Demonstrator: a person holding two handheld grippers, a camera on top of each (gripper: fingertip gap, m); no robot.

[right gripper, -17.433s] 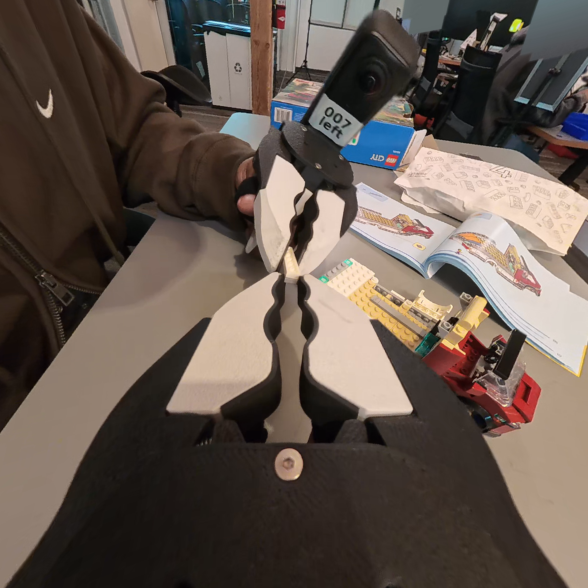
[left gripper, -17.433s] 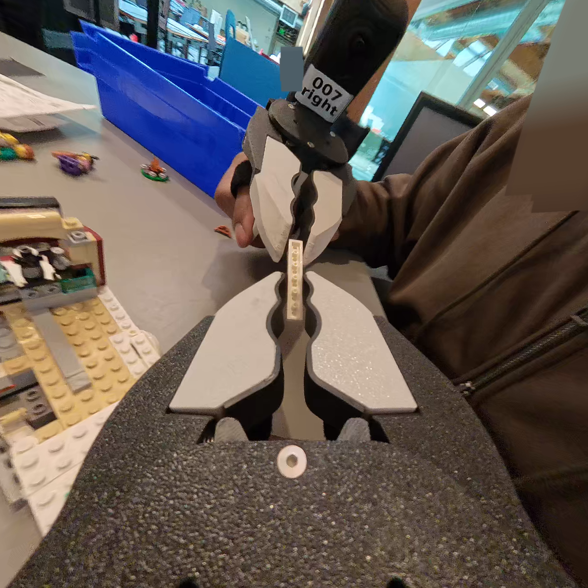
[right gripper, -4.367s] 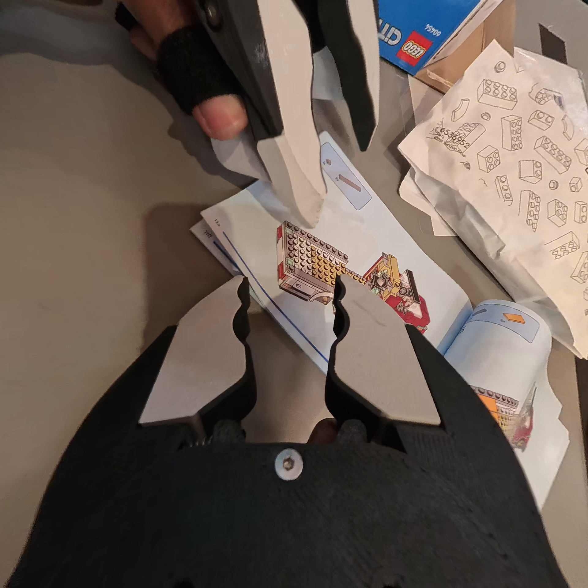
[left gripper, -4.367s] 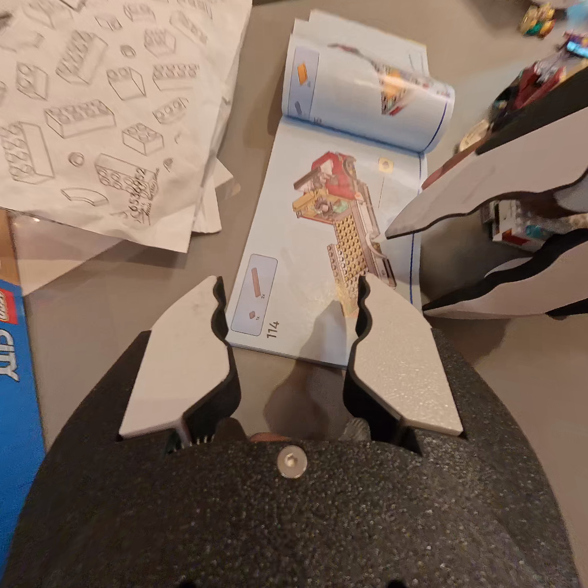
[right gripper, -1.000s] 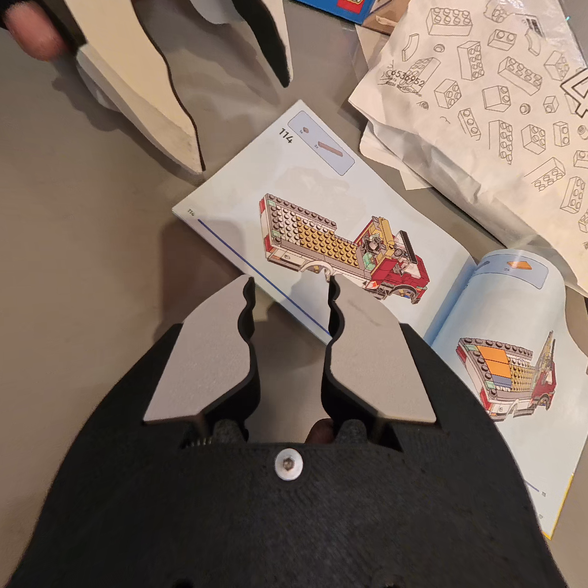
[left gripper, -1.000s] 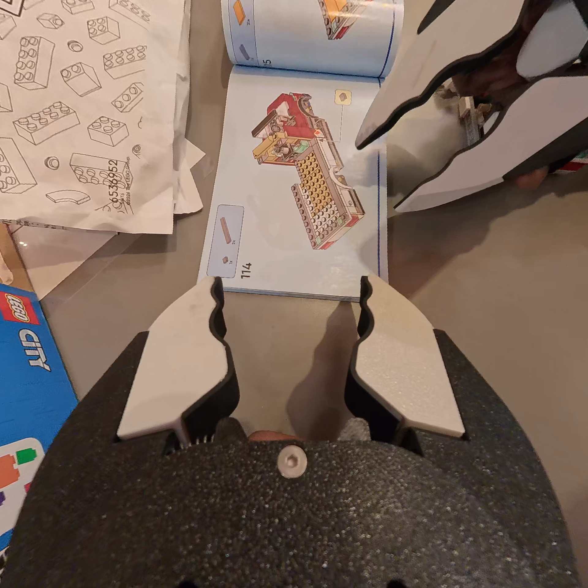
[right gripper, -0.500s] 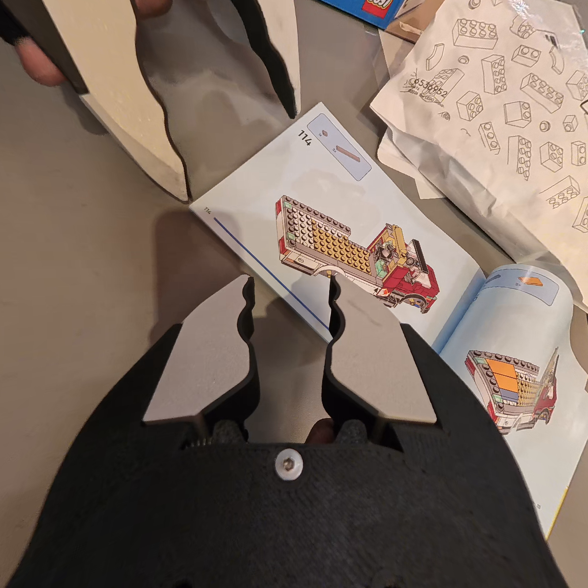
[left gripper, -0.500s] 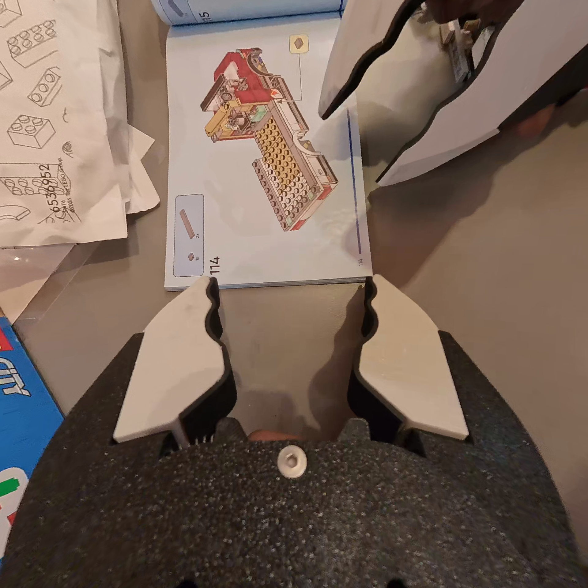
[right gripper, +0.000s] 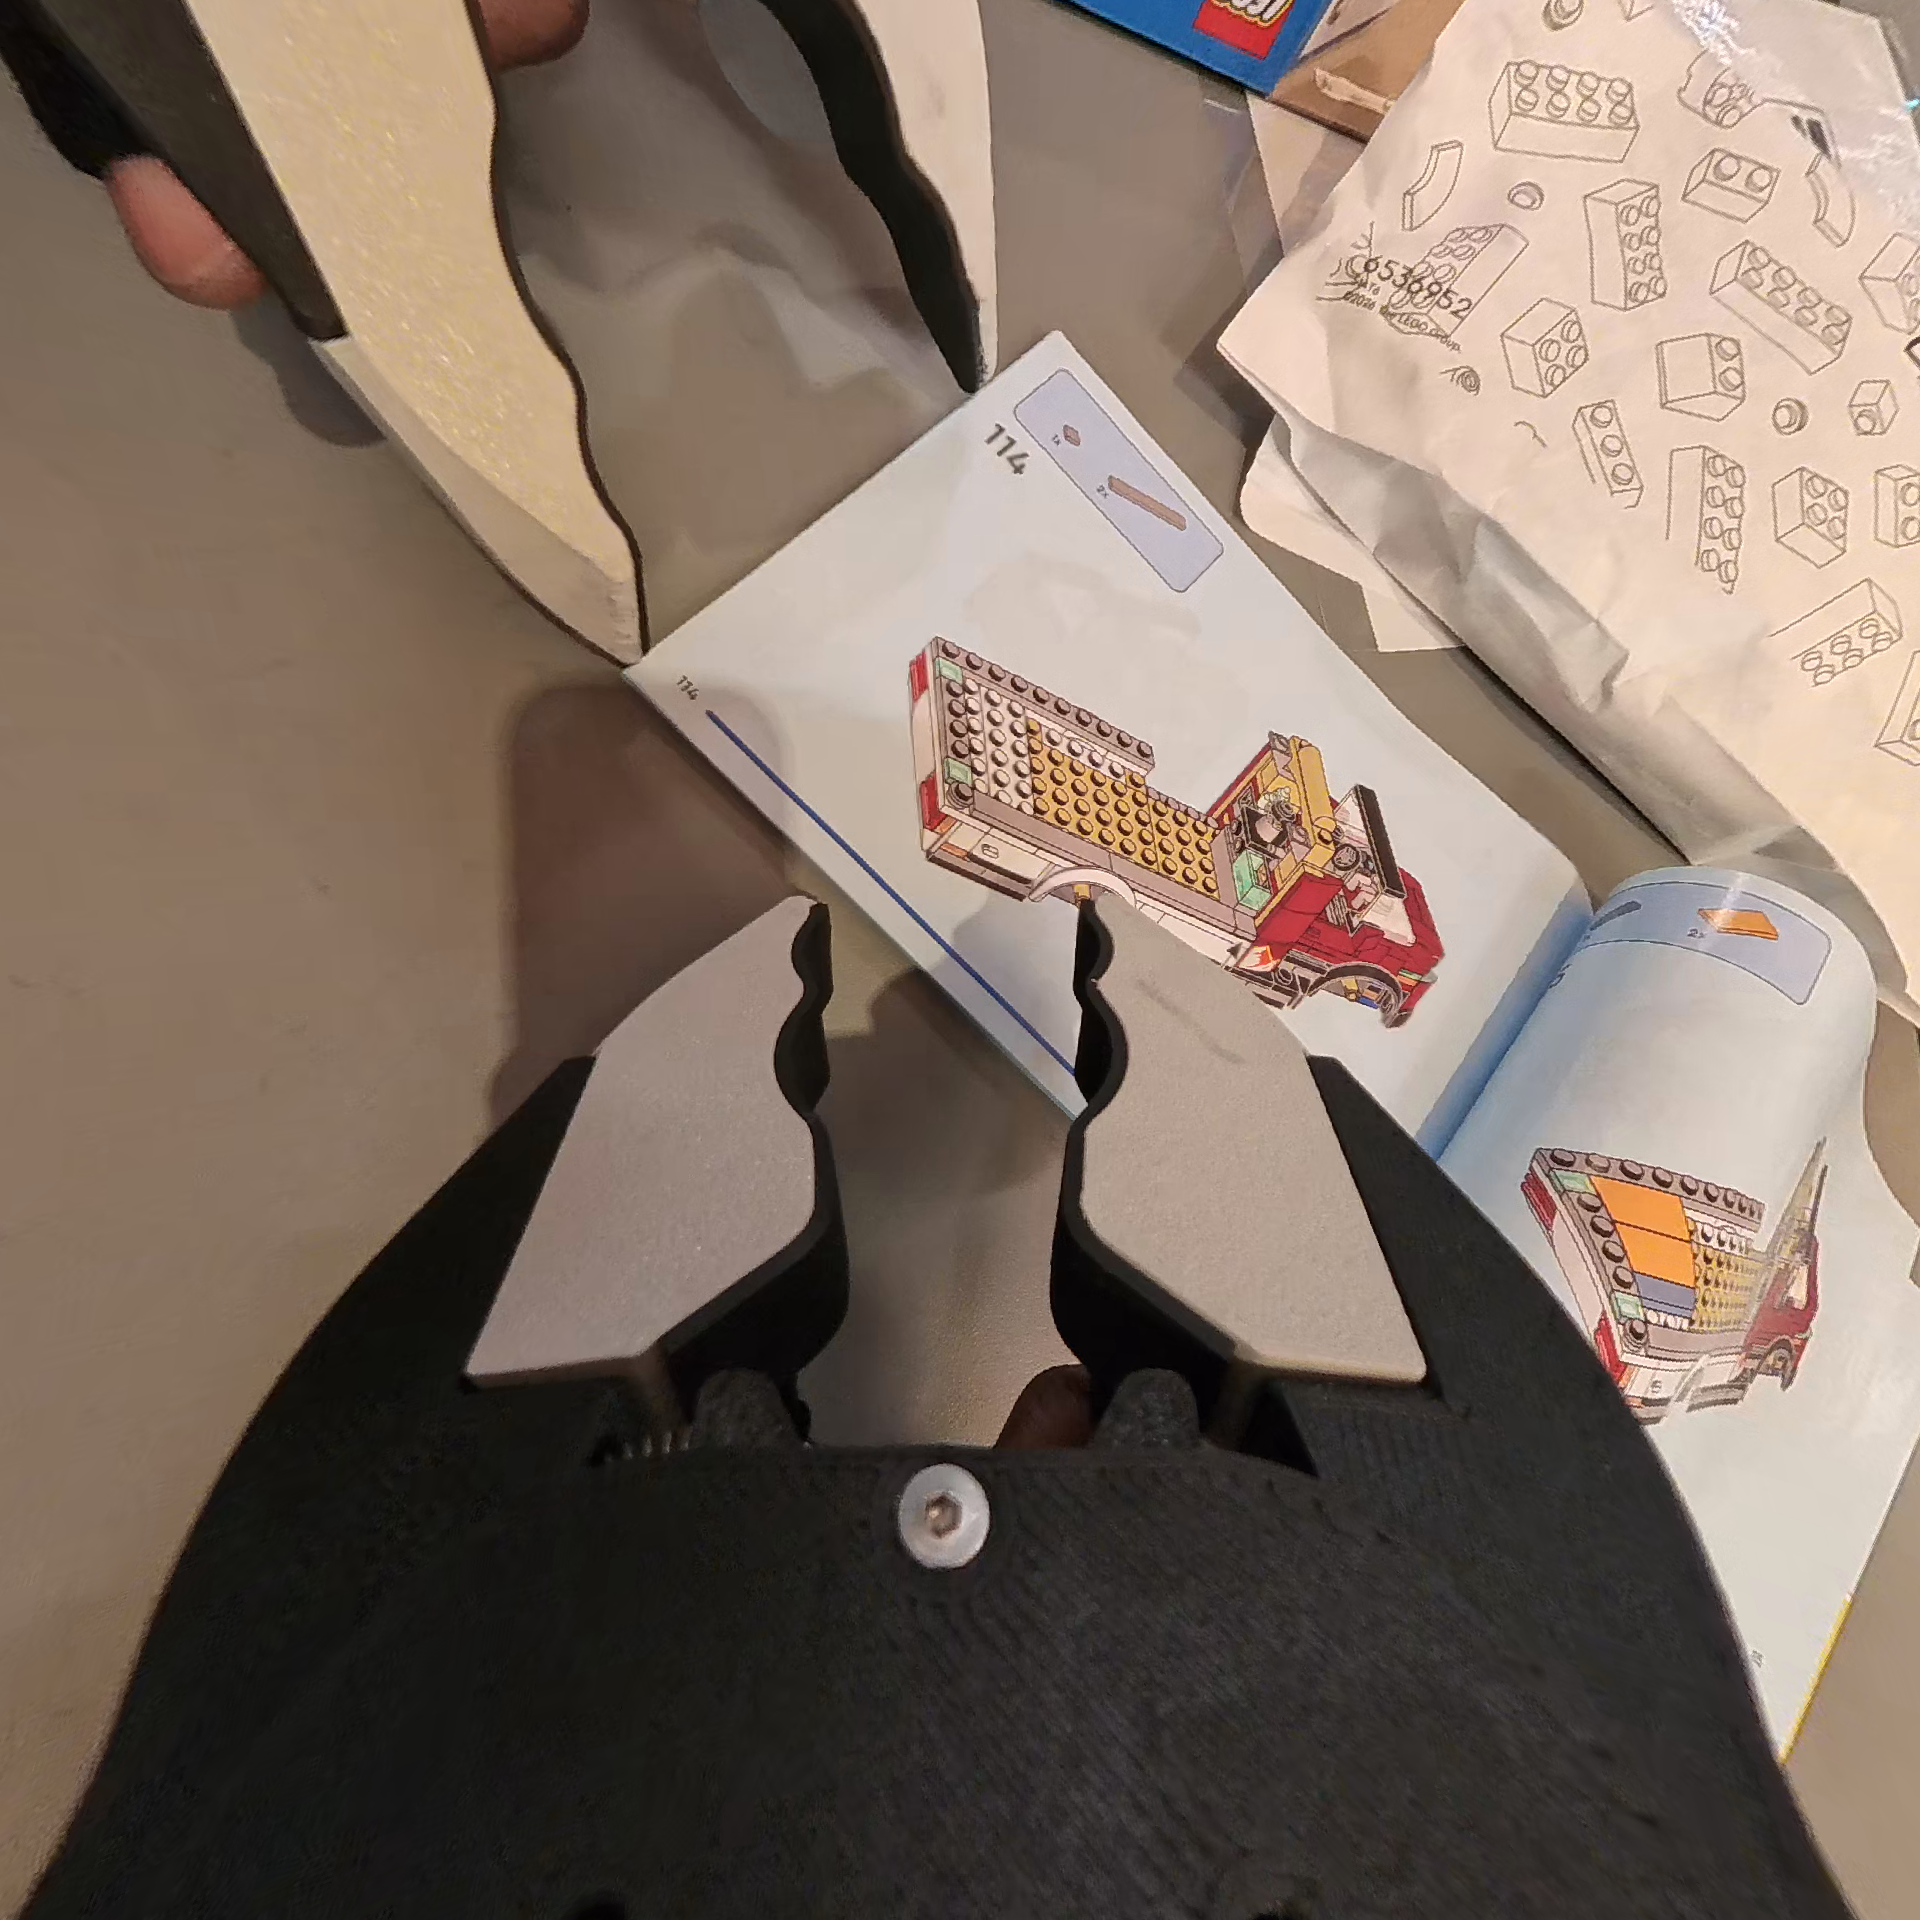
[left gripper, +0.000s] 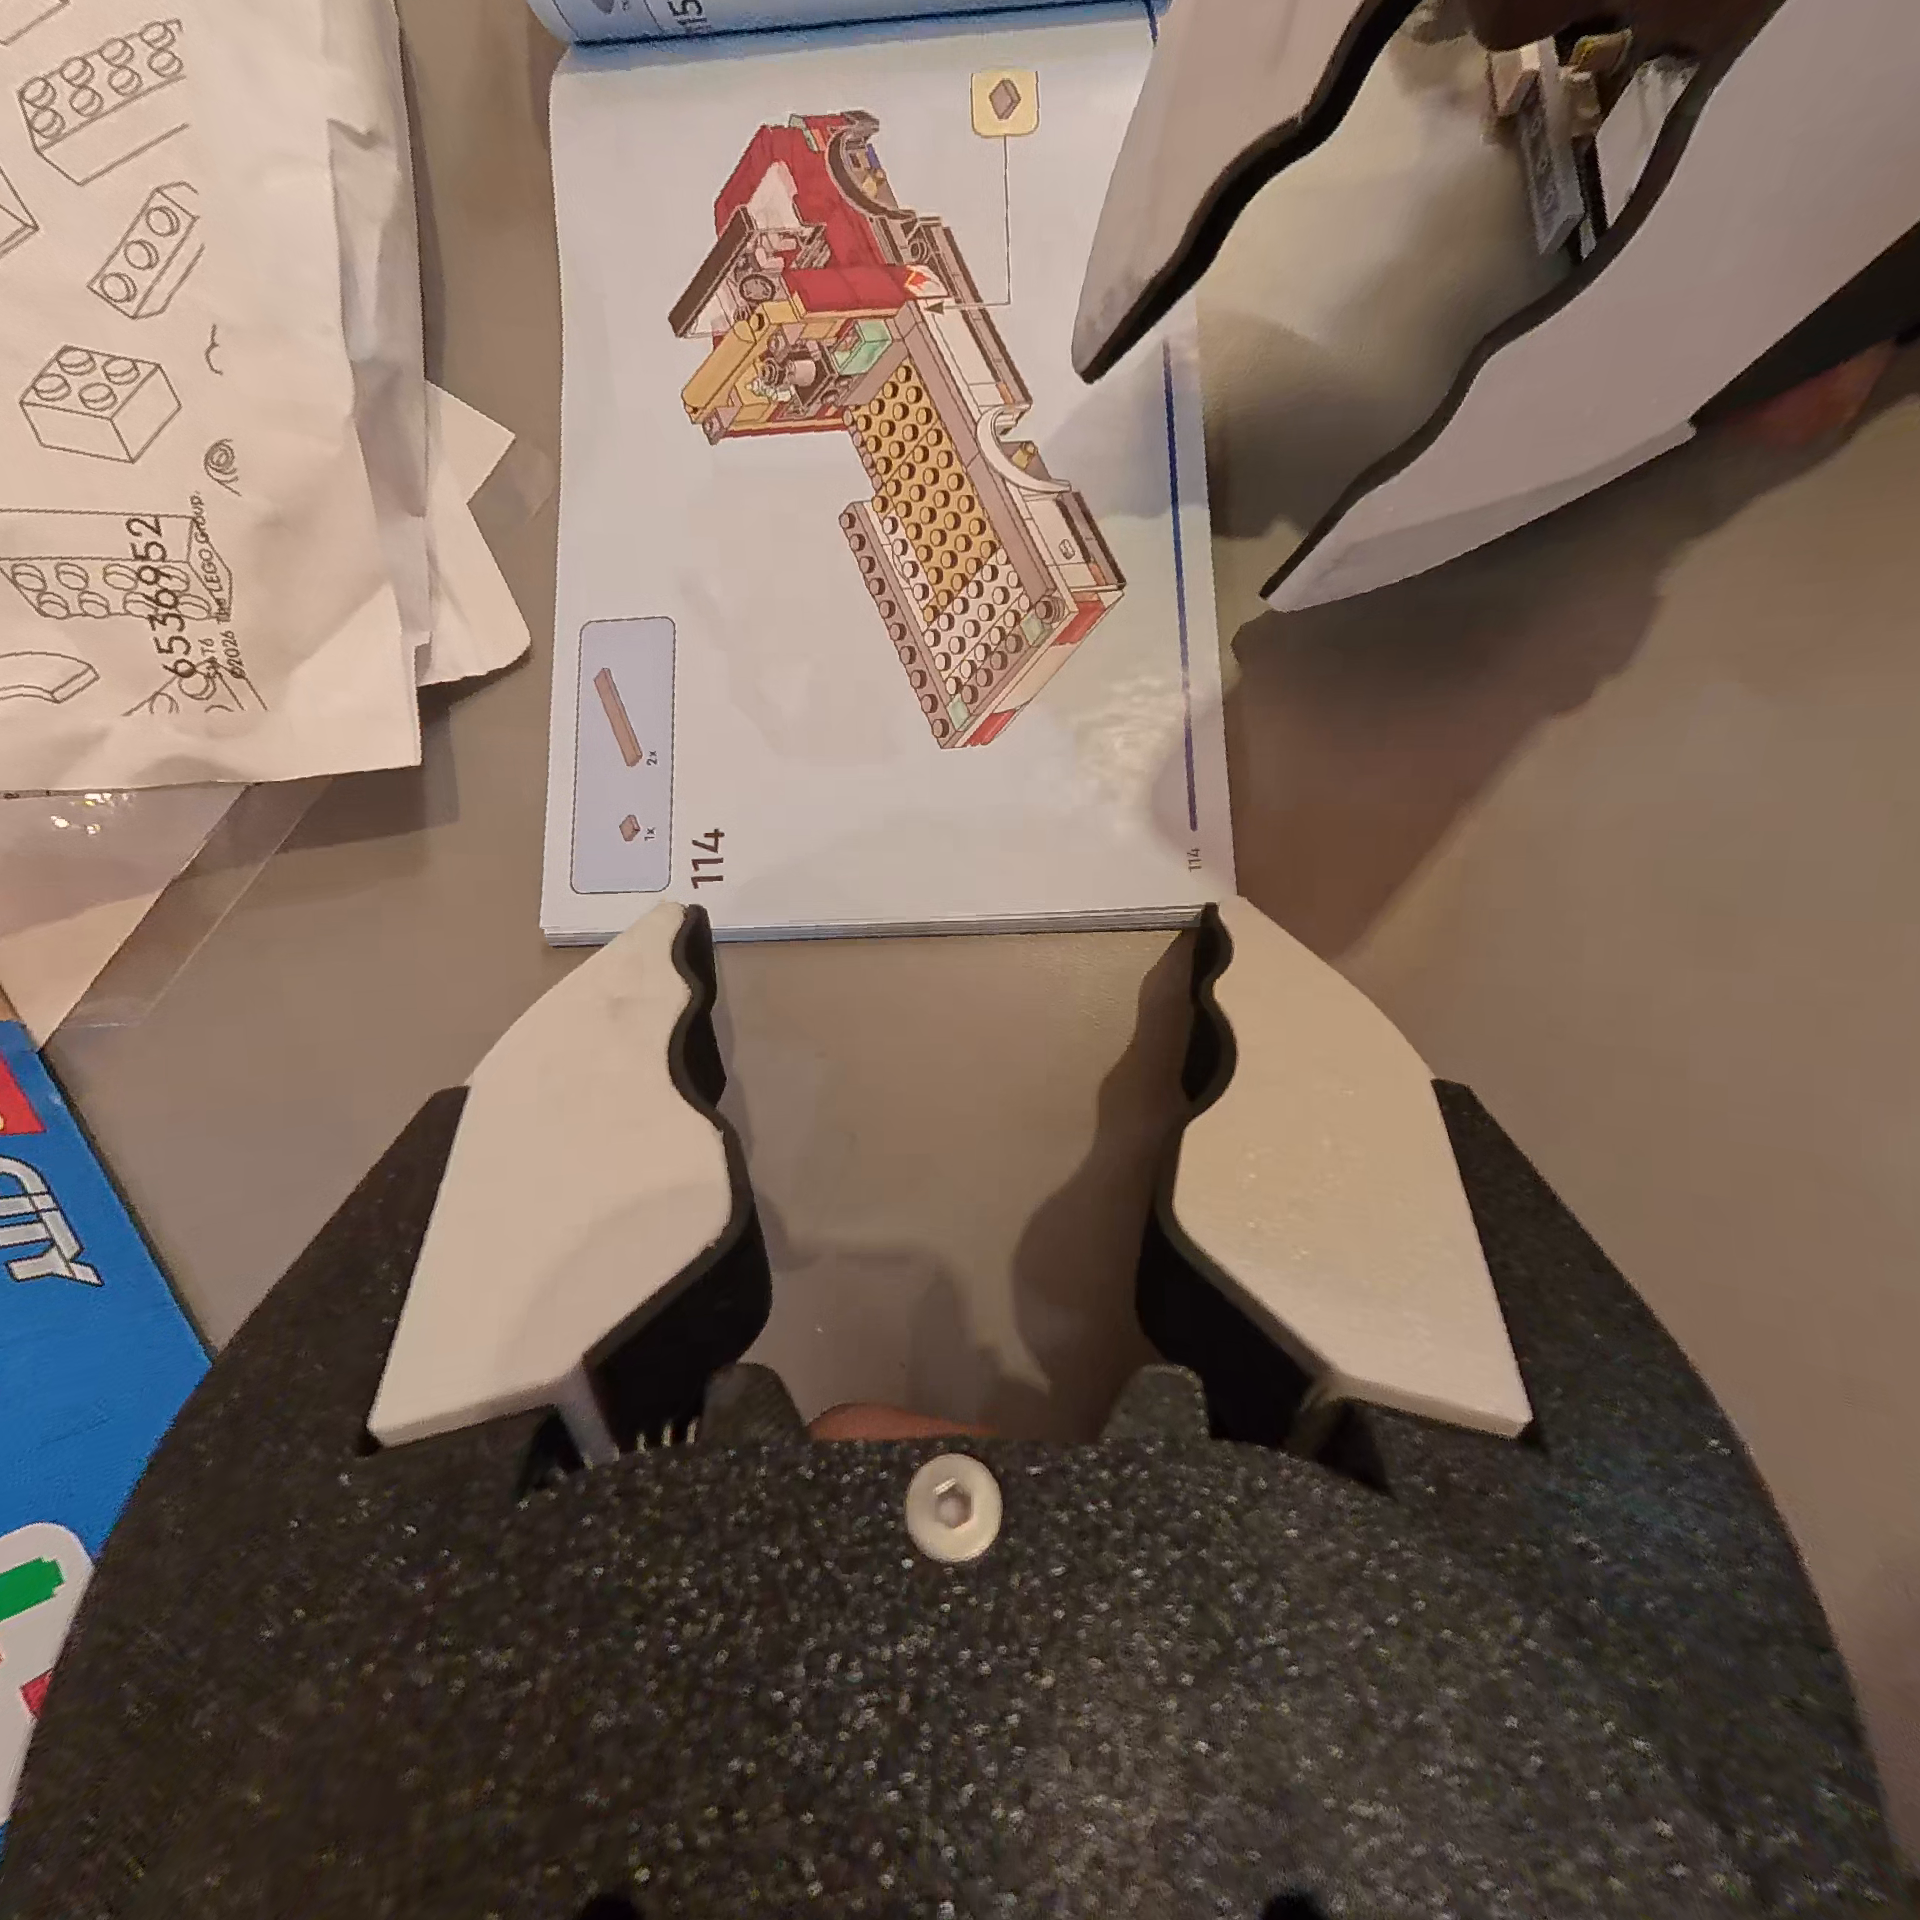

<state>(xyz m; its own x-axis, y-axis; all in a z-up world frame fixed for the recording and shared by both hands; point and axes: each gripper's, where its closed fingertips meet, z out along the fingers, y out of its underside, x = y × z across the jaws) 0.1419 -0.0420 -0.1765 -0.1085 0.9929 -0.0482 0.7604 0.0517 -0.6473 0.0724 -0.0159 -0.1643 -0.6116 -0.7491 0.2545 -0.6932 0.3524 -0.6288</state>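
Grey-beige tabletop (left gripper: 1558,935) fills both views, matte, w/ soft shadows at 3 o'clock in left wrist view. Warm, dim light. No walls, floor or windows visible.

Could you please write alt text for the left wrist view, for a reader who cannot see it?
The open, empty left gripper hovers at the near edge of an open instruction booklet on a grey table. The right gripper hangs open at upper right.
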